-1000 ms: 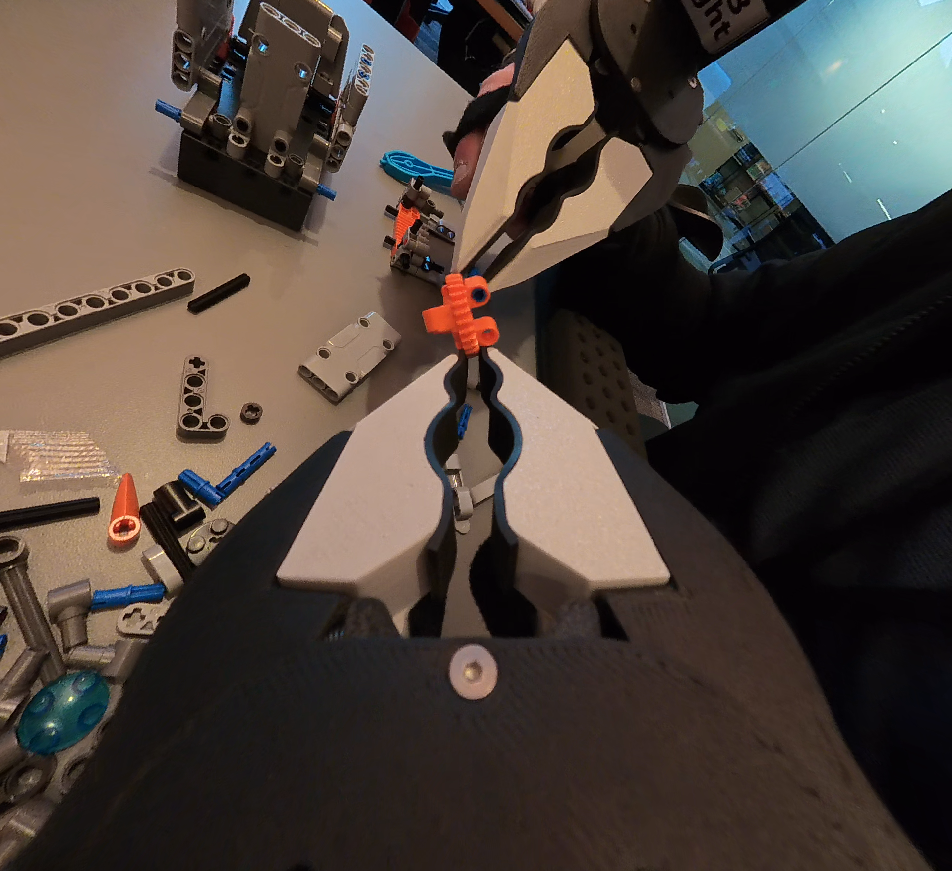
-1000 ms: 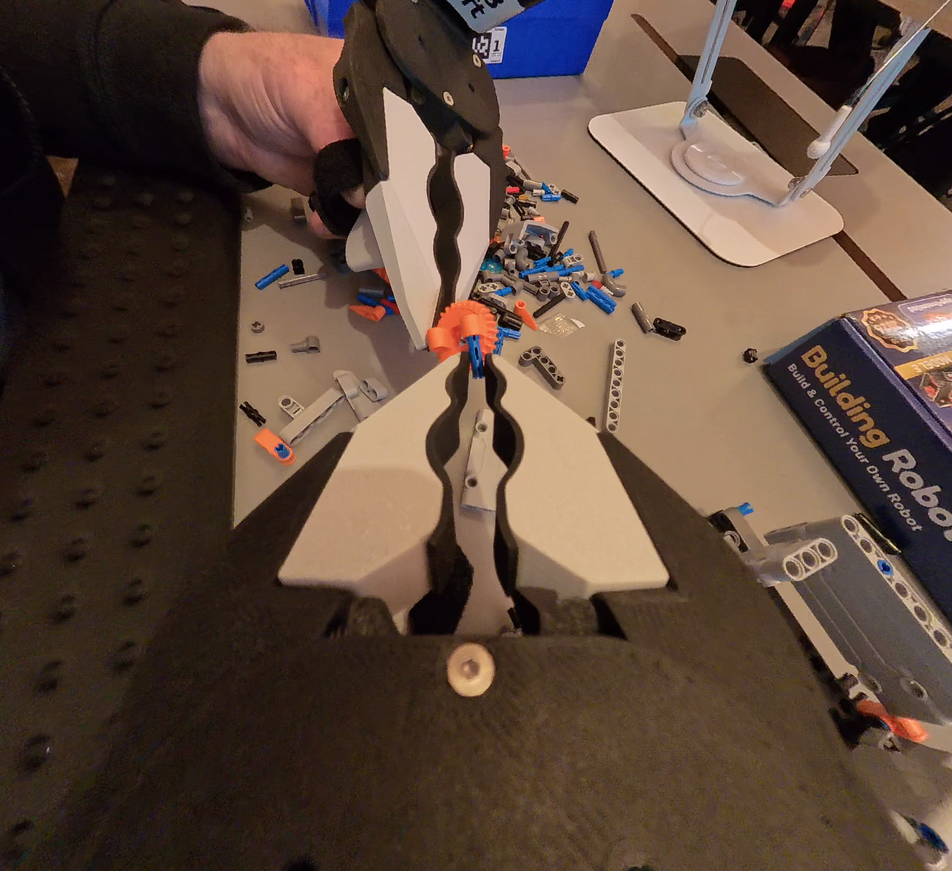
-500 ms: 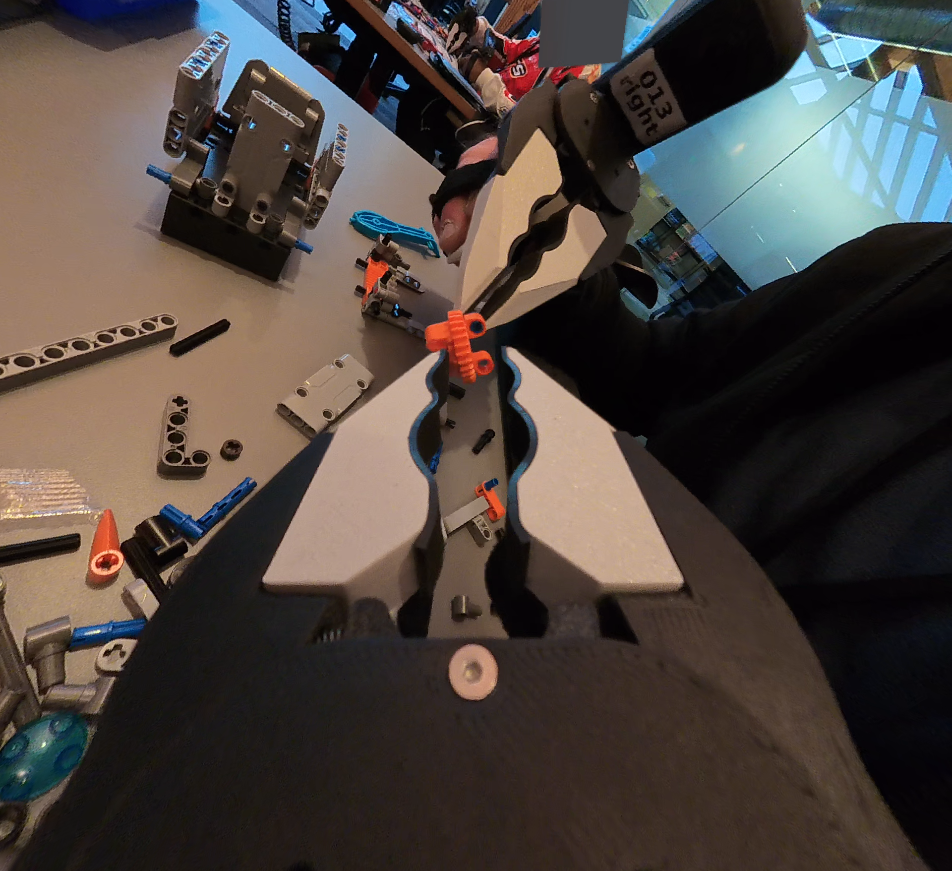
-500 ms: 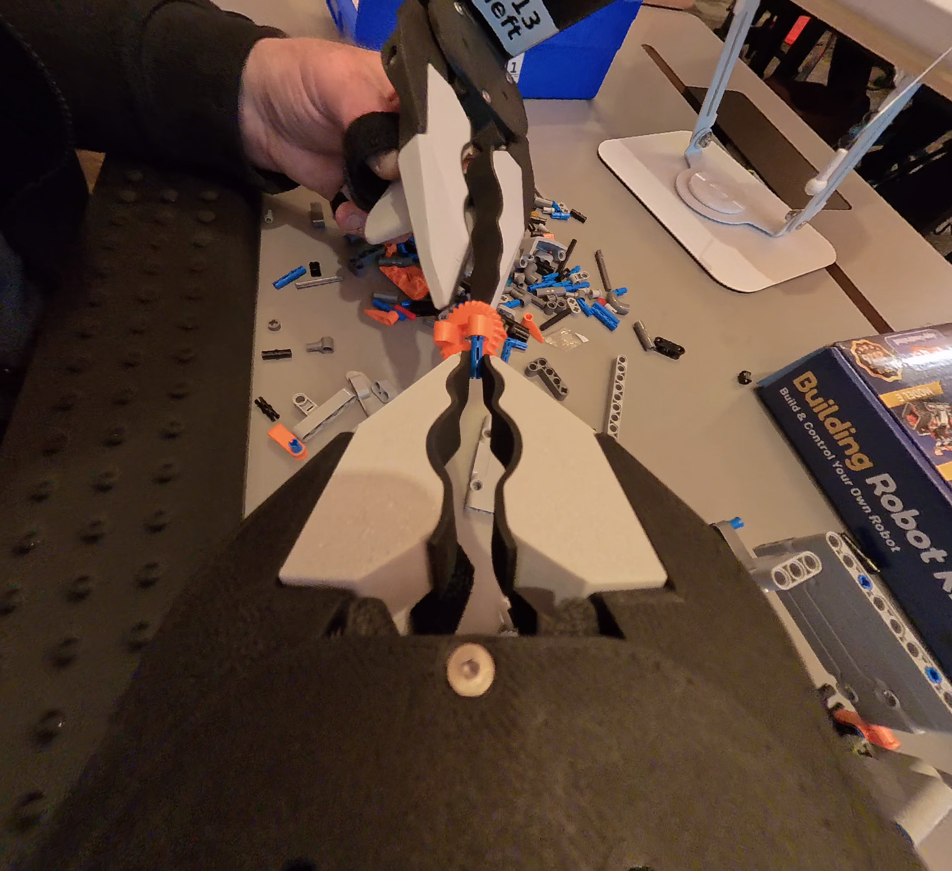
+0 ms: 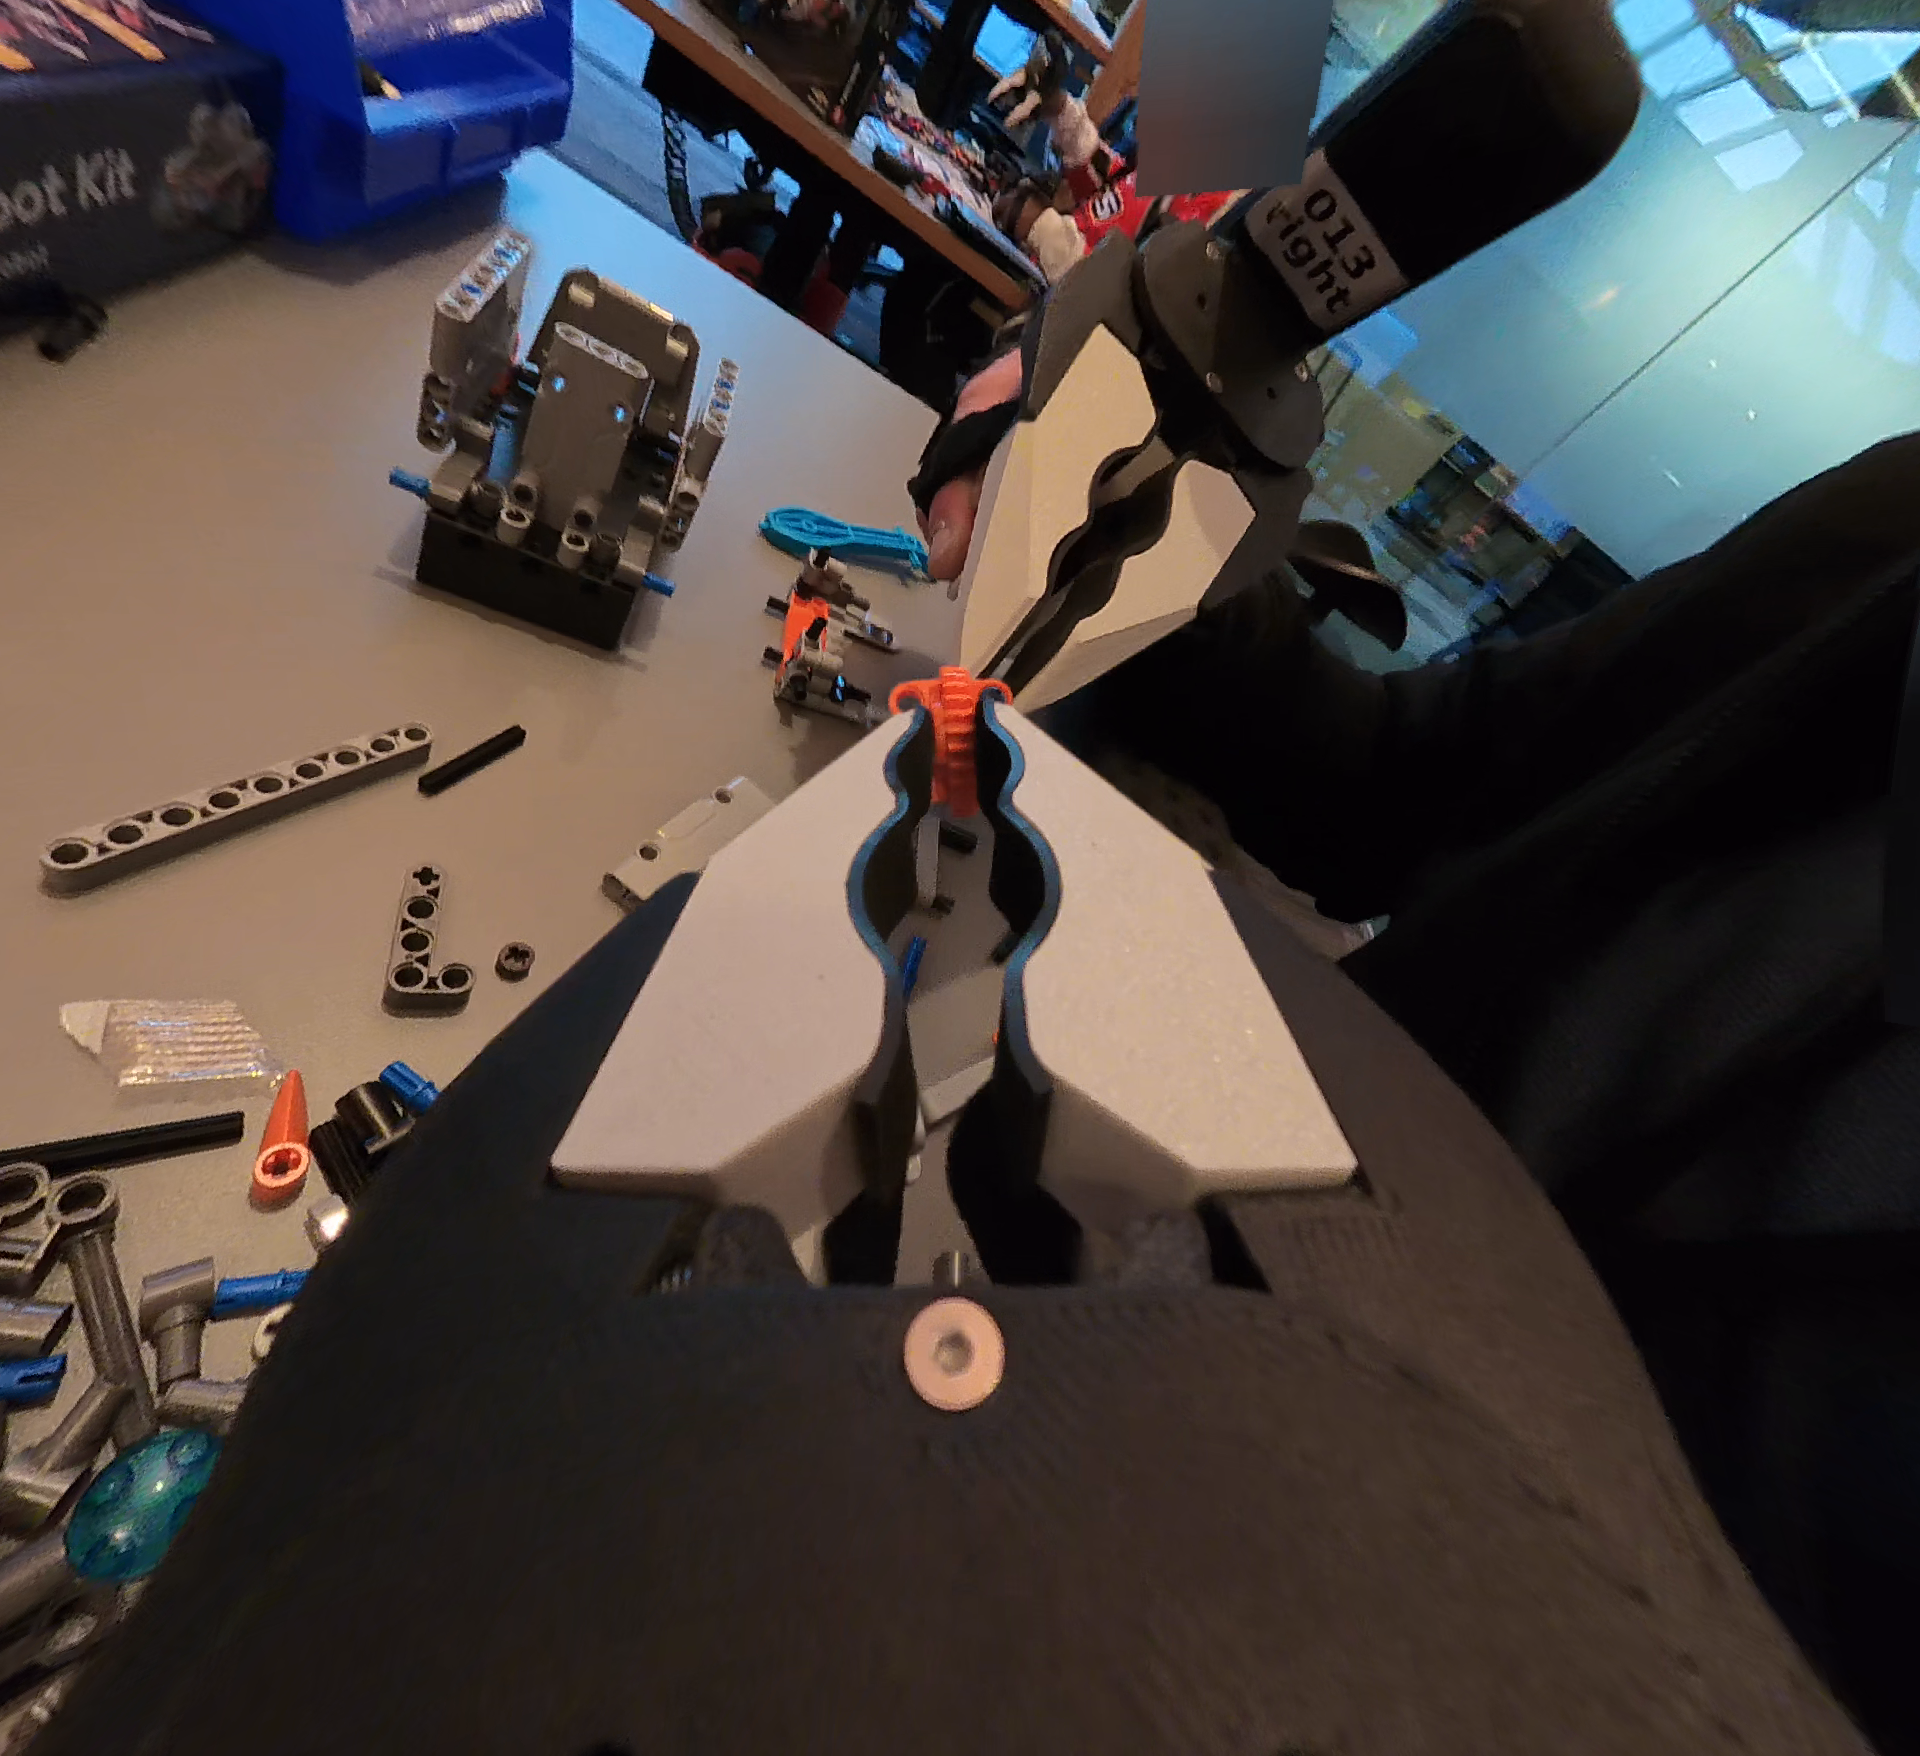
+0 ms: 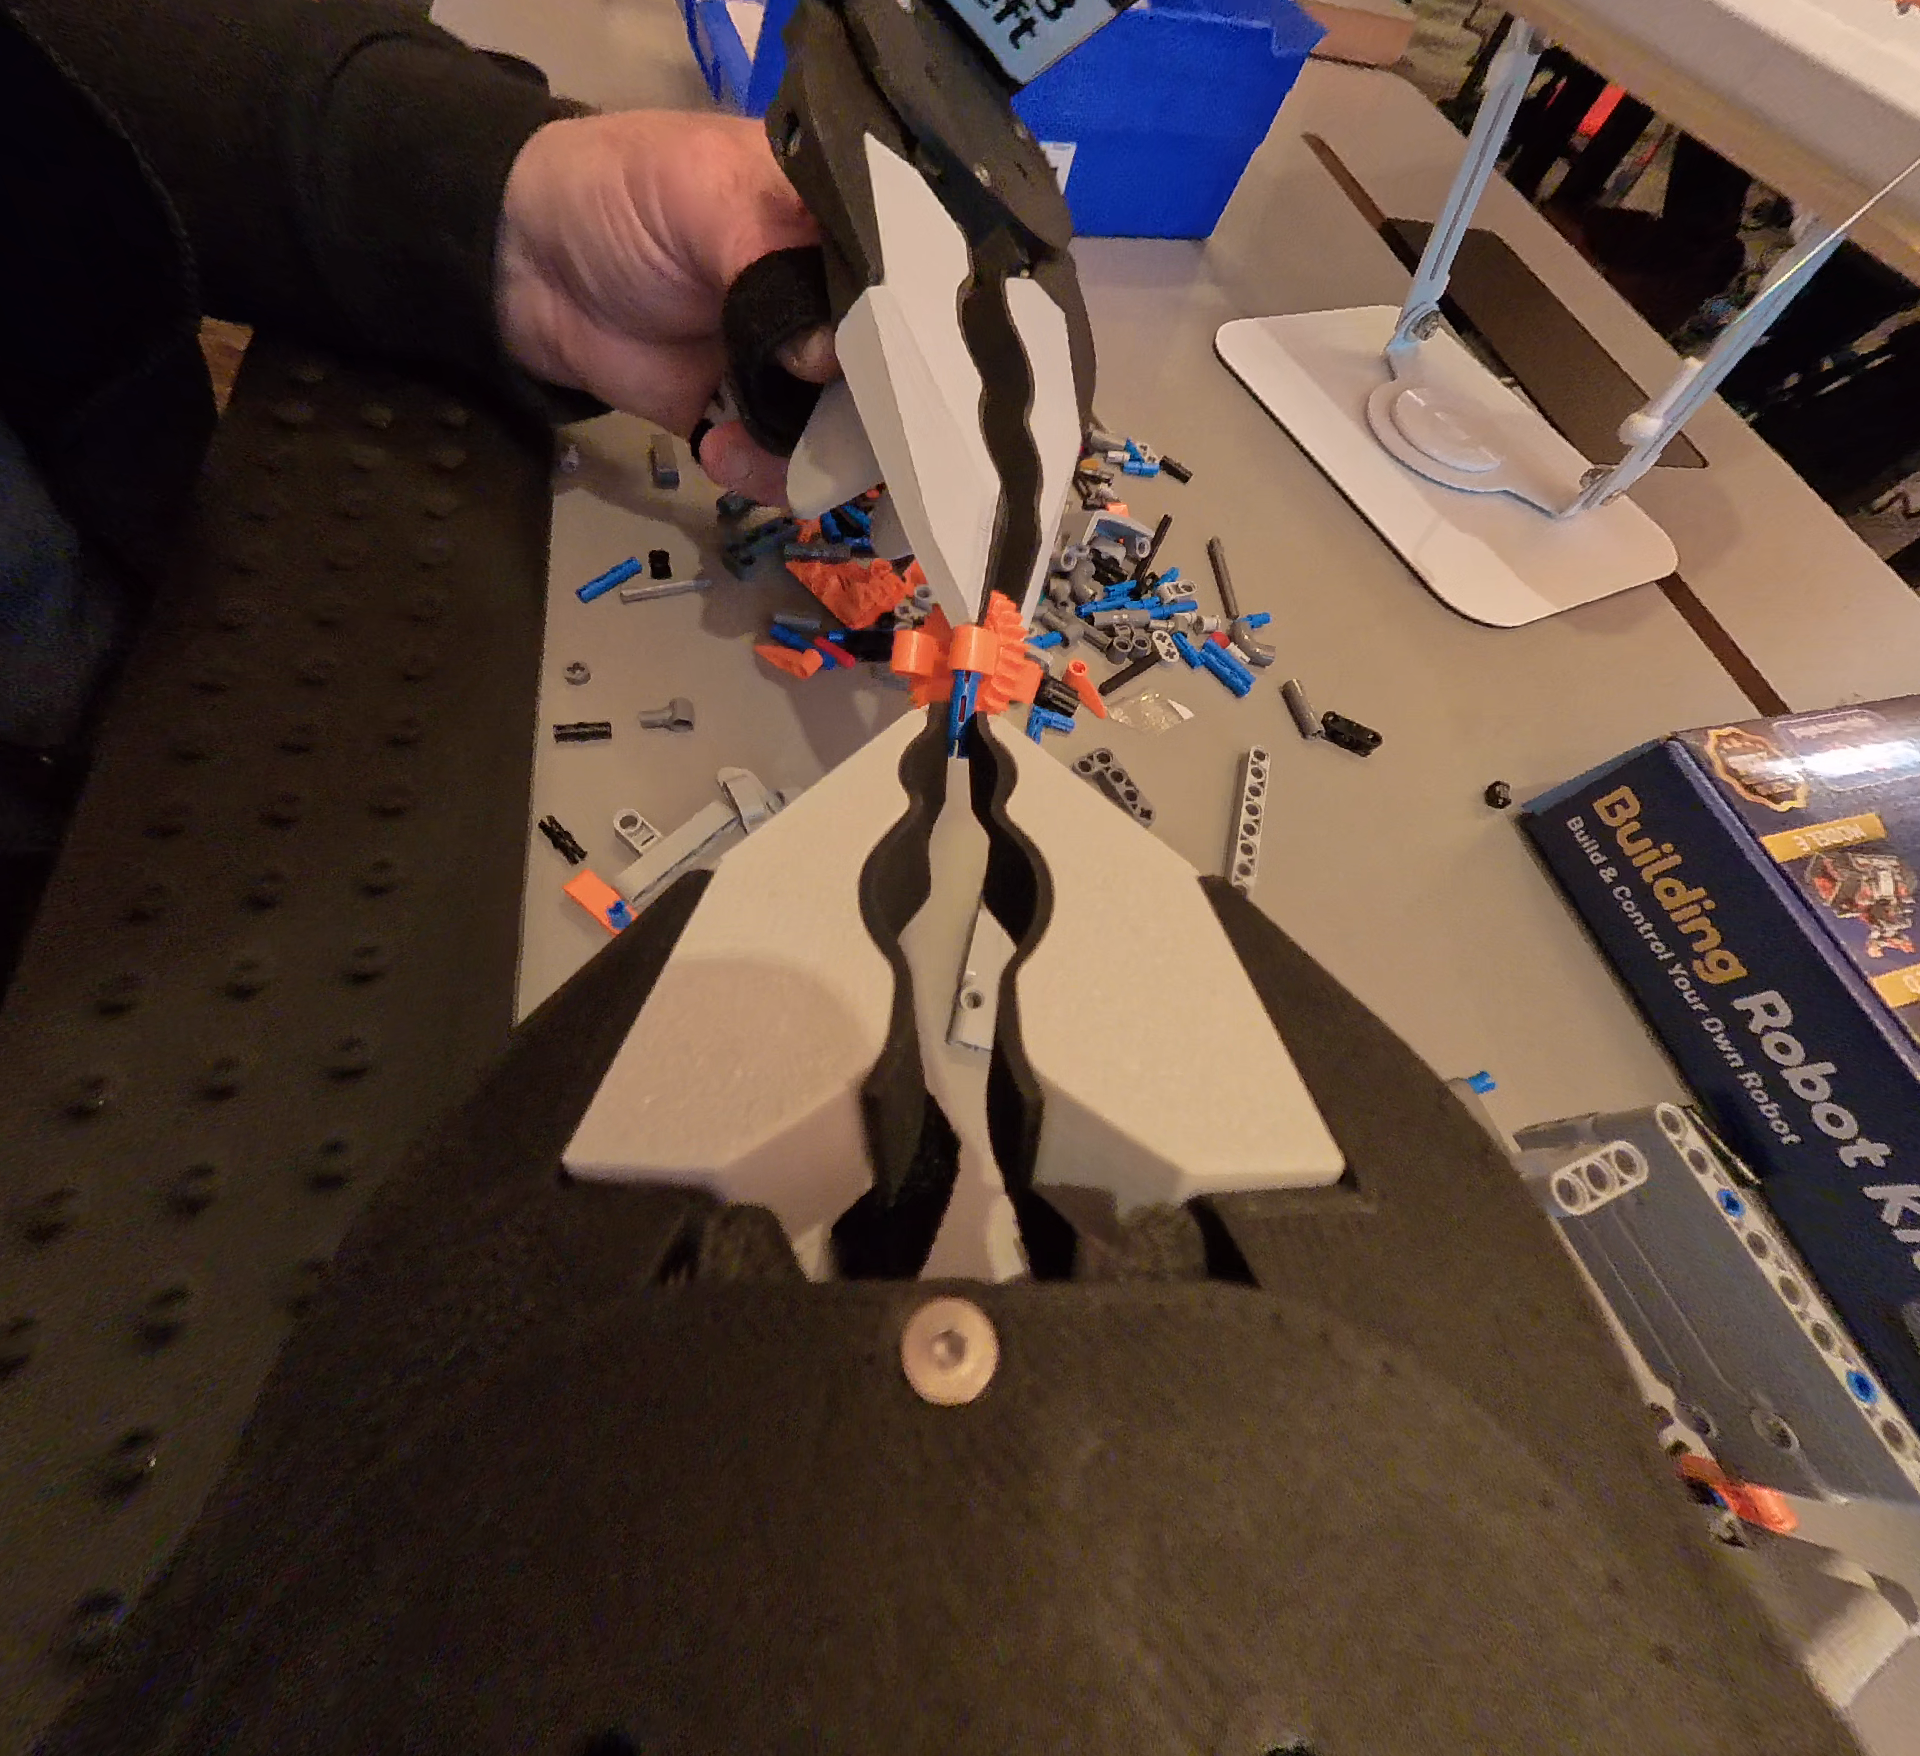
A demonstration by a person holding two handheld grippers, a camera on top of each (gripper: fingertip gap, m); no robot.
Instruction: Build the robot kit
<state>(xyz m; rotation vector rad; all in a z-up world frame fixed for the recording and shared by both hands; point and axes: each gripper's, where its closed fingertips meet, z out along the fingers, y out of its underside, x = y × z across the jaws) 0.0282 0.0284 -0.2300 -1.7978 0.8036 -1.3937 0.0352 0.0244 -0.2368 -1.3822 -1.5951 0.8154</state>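
On the left of the left wrist view, a long grey beam (image 5: 234, 807), a black pin (image 5: 471, 759) and a dark L-shaped piece (image 5: 421, 946) are seen lying on the grey table (image 5: 208, 626). Behind them a grey and black assembly (image 5: 566, 470) stands upright, with a blue bin (image 5: 343, 33) farther back.

At the middle, an orange gear (image 5: 951, 740) is clamped edge-on between the tips of the left hand-held gripper (image 5: 951, 719), whose jaws are nearly closed upon it. The gear is held above the table's near edge. From the upper right, the right hand-held gripper (image 5: 997, 667) is brought tip to tip with the left one, its jaws almost together.

In the right wrist view, a hand (image 6: 634, 272) in a dark sleeve is seen at left, wrapped round the left hand-held gripper (image 6: 982, 610). At the middle, a blue pin (image 6: 961, 714) is pinched by the narrowly closed tips of the right hand-held gripper (image 6: 961, 735), and its far end is lost in the orange gear (image 6: 966, 652); how far it is seated cannot be told. A heap of loose parts (image 6: 1122, 615) is spread on the table (image 6: 1403, 823) behind. Farther right a white stand (image 6: 1444, 449) is placed, and at the right edge a dark blue box (image 6: 1766, 927) lies beside a grey block (image 6: 1714, 1291).
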